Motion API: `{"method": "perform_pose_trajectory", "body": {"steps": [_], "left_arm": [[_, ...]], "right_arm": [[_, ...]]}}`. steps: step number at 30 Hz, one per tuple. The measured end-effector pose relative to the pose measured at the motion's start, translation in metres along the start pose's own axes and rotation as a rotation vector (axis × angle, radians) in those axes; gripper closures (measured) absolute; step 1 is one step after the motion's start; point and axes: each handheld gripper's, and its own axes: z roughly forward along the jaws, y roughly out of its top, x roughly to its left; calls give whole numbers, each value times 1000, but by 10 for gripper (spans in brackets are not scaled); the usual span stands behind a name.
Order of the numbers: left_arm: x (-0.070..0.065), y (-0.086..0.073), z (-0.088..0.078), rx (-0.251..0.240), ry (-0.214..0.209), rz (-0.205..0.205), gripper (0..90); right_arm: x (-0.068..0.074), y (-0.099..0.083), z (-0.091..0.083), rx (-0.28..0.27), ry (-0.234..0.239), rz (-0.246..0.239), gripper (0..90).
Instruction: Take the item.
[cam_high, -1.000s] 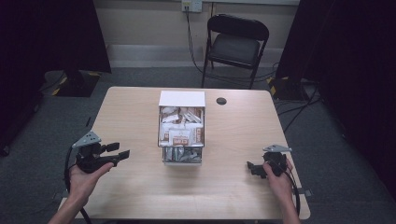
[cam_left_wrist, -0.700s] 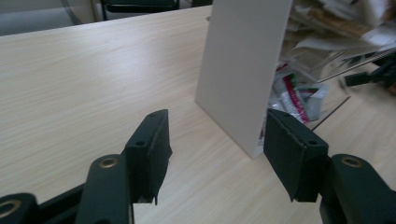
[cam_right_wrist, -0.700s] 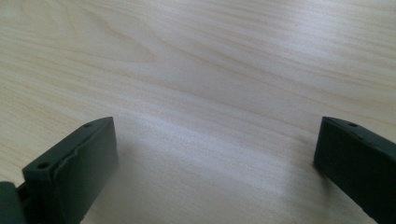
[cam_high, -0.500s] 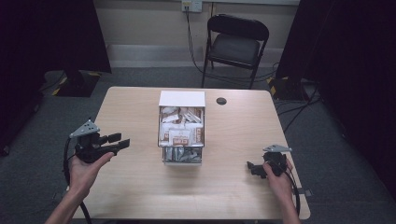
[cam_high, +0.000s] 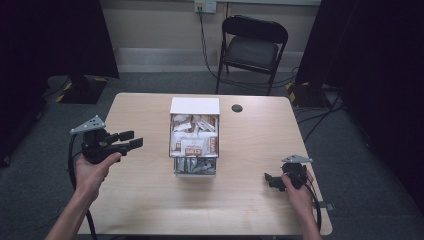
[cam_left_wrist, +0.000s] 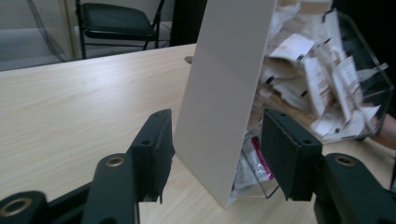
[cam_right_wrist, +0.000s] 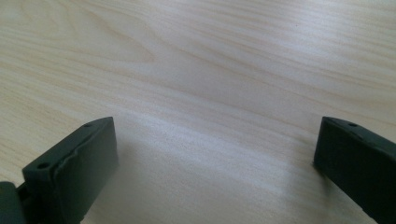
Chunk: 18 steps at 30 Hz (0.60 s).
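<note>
Clear box (cam_high: 194, 145) full of packets (cam_high: 194, 146), white panel (cam_high: 195, 105) behind

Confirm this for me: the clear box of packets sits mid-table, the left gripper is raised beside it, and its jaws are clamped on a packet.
Not quite. The left gripper holds nothing: the left gripper view shows its jaws apart, the clear box beyond them untouched. The rest stands.

A recording studio or lab: black curtains (cam_high: 60, 35), taped floor cables (cam_high: 320, 107), lone folding chair (cam_high: 252, 47).
</note>
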Motion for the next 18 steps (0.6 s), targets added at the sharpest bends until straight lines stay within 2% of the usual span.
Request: {"method": "perform_pose_trajectory", "body": {"steps": [2, 7, 13, 18], "left_arm": [[-1, 7, 0, -4, -2, 17, 417], [-5, 15, -1, -23, -18, 27, 360], [-11, 27, 2, -41, -55, 43, 328], [-21, 38, 3, -37, -77, 92, 223]], "right_arm": [[0, 0, 0, 0, 0, 0, 0], [0, 0, 0, 0, 0, -1, 0], [0, 0, 0, 0, 0, -1, 0], [0, 0, 0, 0, 0, -1, 0]]}}
